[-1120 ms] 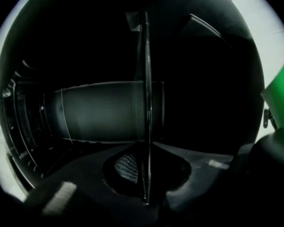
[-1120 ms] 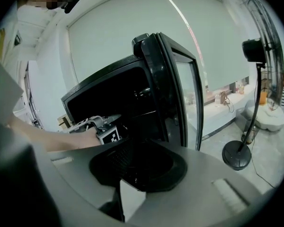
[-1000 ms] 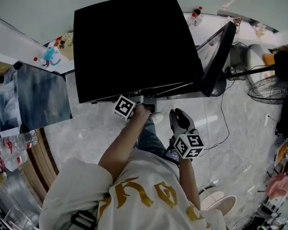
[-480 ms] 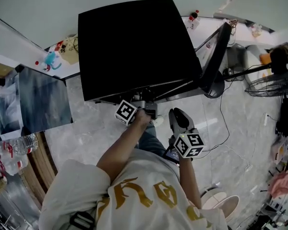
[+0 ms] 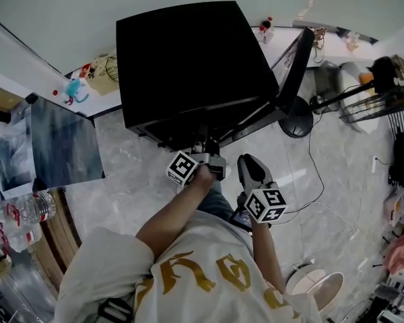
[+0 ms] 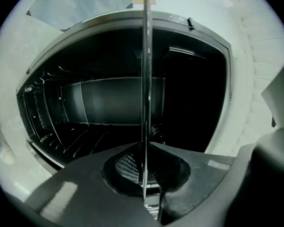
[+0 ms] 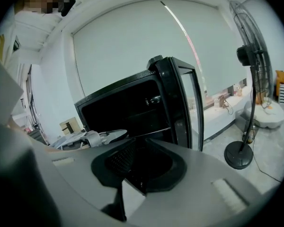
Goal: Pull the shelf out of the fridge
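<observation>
The black fridge stands in front of me with its door swung open to the right. In the left gripper view a thin shelf runs edge-on out of the dark fridge cavity, straight between the jaws. My left gripper is at the fridge's open front, shut on the shelf's front edge. My right gripper hangs back near my body, shut with nothing in it. The right gripper view shows the fridge, its door and the left gripper at the opening.
A standing fan rises right of the door, its base on the marble floor. A cable trails across the floor at the right. A grey panel and water bottles are at the left.
My left gripper has drawn back from the fridge toward my body, still shut on the shelf. The right gripper has stayed where it was.
</observation>
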